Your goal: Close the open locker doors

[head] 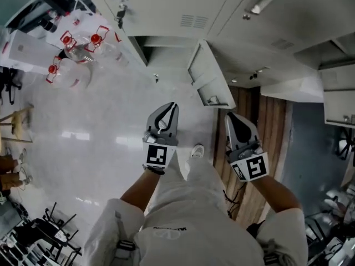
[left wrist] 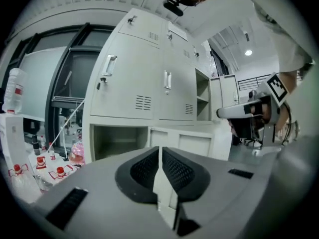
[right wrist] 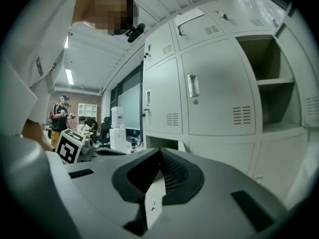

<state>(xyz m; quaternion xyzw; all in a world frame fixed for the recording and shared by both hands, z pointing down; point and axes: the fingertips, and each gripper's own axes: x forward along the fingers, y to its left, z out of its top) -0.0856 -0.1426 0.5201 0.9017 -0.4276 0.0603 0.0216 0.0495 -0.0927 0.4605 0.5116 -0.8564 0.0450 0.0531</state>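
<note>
A bank of pale grey lockers (head: pixel 233 15) runs across the top of the head view. A low locker door (head: pixel 208 76) stands open over the floor, just ahead of both grippers. My left gripper (head: pixel 173 106) is shut and holds nothing; it points at that door. My right gripper (head: pixel 231 116), beside it, is also shut and holds nothing. In the left gripper view the jaws (left wrist: pixel 159 152) face an open bottom compartment (left wrist: pixel 119 141) and its swung-out door (left wrist: pixel 192 144). The right gripper view (right wrist: pixel 159 154) shows a tall open locker with a shelf (right wrist: pixel 279 83) at the right.
Clear water bottles with red caps (head: pixel 75 54) lie on the glossy floor at the upper left. Black chair frames (head: pixel 50 229) crowd the lower left. A wooden floor strip (head: pixel 266 126) runs under the right arm. A water dispenser (right wrist: pixel 118 128) and people (right wrist: pixel 62 114) stand far off.
</note>
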